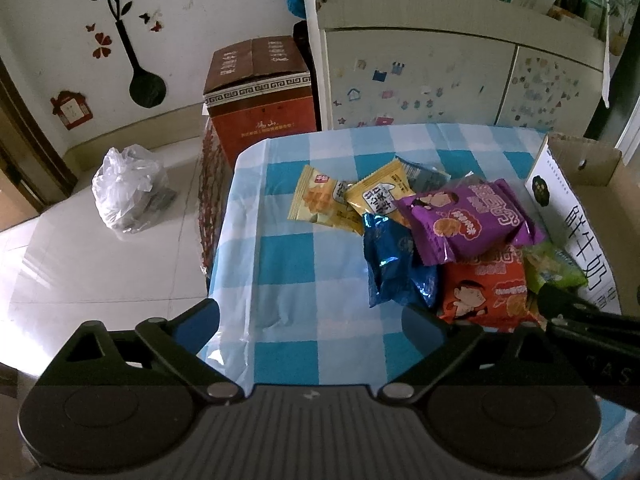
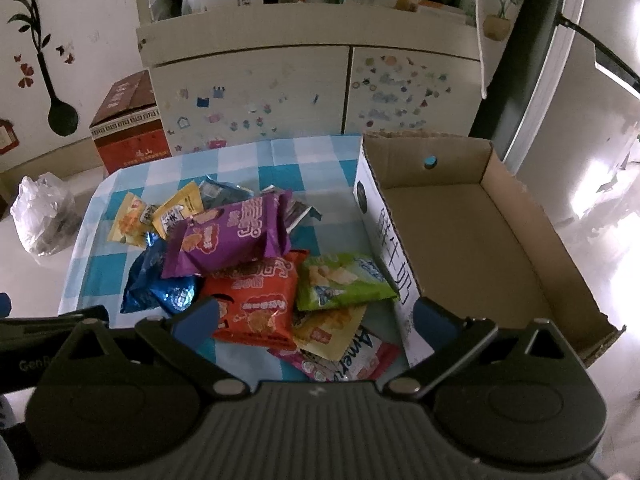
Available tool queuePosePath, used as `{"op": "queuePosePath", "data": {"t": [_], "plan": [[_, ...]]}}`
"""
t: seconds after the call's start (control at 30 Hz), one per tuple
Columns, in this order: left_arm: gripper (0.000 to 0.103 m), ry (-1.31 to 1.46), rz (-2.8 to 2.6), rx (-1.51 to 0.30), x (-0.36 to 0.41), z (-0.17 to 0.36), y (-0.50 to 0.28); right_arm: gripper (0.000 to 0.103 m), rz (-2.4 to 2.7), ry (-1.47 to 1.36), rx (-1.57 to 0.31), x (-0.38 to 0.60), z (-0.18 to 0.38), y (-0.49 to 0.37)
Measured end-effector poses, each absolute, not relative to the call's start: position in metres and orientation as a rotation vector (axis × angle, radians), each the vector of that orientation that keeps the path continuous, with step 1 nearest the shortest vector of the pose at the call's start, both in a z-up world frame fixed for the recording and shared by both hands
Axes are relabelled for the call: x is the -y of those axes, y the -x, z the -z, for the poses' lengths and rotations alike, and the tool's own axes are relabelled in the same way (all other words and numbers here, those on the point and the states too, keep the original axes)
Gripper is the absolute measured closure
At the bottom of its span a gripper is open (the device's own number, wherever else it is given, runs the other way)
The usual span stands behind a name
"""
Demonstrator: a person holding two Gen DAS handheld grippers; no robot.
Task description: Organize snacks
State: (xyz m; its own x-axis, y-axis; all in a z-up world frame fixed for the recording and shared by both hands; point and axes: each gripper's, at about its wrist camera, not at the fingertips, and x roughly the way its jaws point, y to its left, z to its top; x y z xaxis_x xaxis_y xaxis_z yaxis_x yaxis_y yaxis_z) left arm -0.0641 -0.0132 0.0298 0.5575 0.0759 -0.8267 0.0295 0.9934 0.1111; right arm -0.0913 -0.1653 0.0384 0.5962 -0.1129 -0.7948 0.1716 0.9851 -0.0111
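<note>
A heap of snack packets lies on the blue-and-white checked tablecloth (image 1: 280,264), just beside the open cardboard box (image 2: 472,236) at the table's right side. The purple packet (image 2: 230,236) sits on top of the heap — a plump pillow pack with a cartoon figure and pink lettering, its long axis running across the table with one crimped end towards the box wall. Under it the orange packet (image 2: 256,304) lies much the same way, flat, with a cartoon child printed on it. The shiny blue packet (image 1: 394,266) is crumpled at the heap's left edge, and two yellow packets (image 1: 320,200) lie side by side at the far left, tilted. The green packet (image 2: 344,280) touches the box's printed white wall.

The left gripper (image 1: 310,318) hovers over bare cloth, spread wide, nothing between its fingers. The right gripper (image 2: 316,316) is likewise spread and empty — poised above the orange and green packets.
</note>
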Motion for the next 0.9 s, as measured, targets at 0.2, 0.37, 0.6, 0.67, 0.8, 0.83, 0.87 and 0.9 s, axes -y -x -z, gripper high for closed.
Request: {"op": "queuePosePath", "data": {"t": [0.2,0.37,0.6,0.67,0.8,0.83,0.87,0.9], "plan": [[0.004,-0.11,-0.026,-0.98,0.014,-0.031,0.063,0.001,0.168,-0.072,-0.914,0.166,-0.038,0.09],[0.004,-0.068,0.006,-0.985,0.011,-0.033,0.061,0.002,0.155,-0.084,-0.91,0.169,-0.04,0.091],[0.004,0.034,0.071,-0.934,-0.008,-0.054,0.045,0.002,-0.016,-0.229,-0.838,0.201,-0.062,0.1],[0.003,0.032,0.068,-0.915,-0.013,-0.06,0.037,0.003,-0.052,-0.235,-0.807,0.209,-0.067,0.103],[0.002,0.082,0.082,-0.926,-0.021,-0.061,0.022,0.016,-0.116,-0.29,-0.809,0.225,-0.063,0.101],[0.002,0.106,0.093,-0.942,-0.023,-0.059,0.017,0.019,-0.127,-0.309,-0.818,0.228,-0.06,0.099],[0.002,0.124,0.1,-0.955,-0.025,-0.057,0.014,0.024,-0.141,-0.326,-0.826,0.23,-0.057,0.096],[0.002,0.142,0.106,-0.967,-0.026,-0.055,0.01,0.028,-0.152,-0.329,-0.827,0.231,-0.055,0.094]]}}
